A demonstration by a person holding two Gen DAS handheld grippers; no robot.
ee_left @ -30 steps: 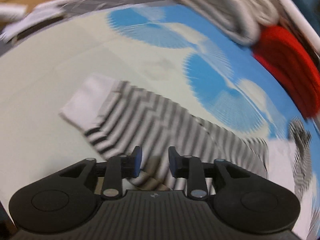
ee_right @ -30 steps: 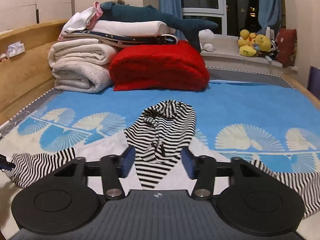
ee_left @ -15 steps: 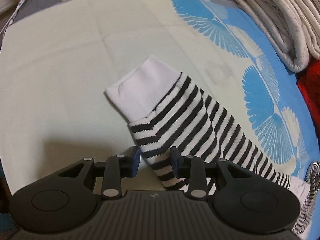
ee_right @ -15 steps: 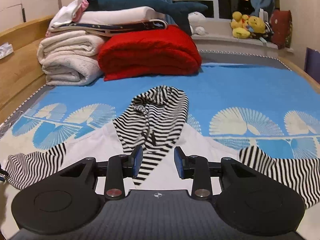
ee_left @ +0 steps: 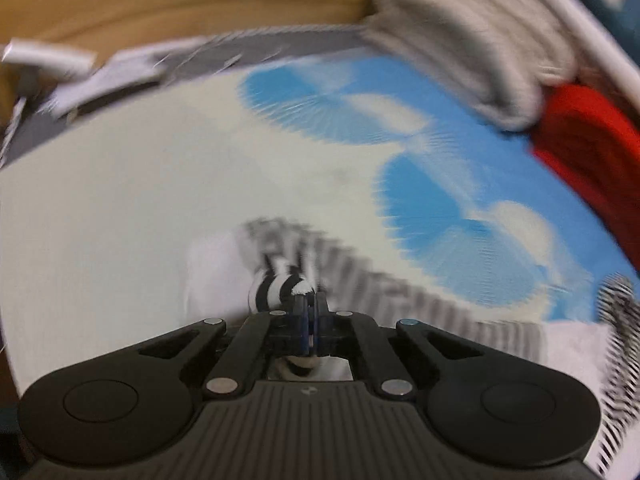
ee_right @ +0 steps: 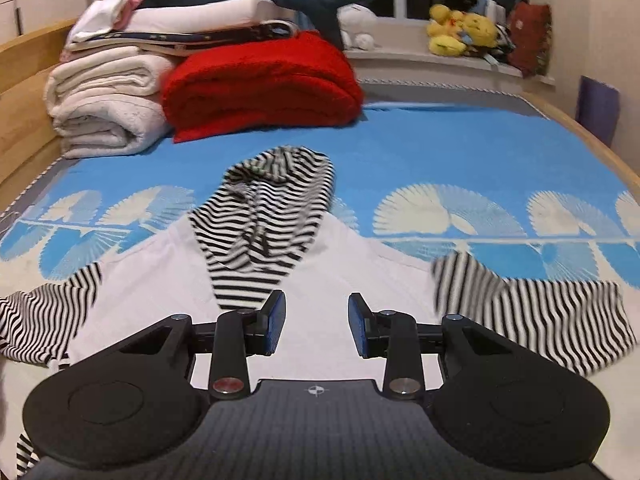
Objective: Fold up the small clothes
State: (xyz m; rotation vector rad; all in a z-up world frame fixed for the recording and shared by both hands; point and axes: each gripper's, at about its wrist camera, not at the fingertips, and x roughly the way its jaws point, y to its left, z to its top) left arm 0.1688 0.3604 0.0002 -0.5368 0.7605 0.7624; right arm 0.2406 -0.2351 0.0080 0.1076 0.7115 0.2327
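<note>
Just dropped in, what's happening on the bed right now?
A small hooded top with a white body and striped sleeves lies spread on the blue patterned bedspread. The left gripper is shut on the striped left sleeve, bunching the fabric. The right gripper hovers over the white chest below the striped hood, jaws apart and gripping nothing. No fold shows yet.

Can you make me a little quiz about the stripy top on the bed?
1. True or false: the left hand-held gripper is shut on a striped sleeve.
2. What lies between the right hand-held gripper fingertips? A) the red blanket B) nothing gripped, only the top's white body underneath C) a yellow toy
3. Fill in: the striped hood lies on the ___ bedspread.

Key: 1 true; 2 B; 3 blue.
</note>
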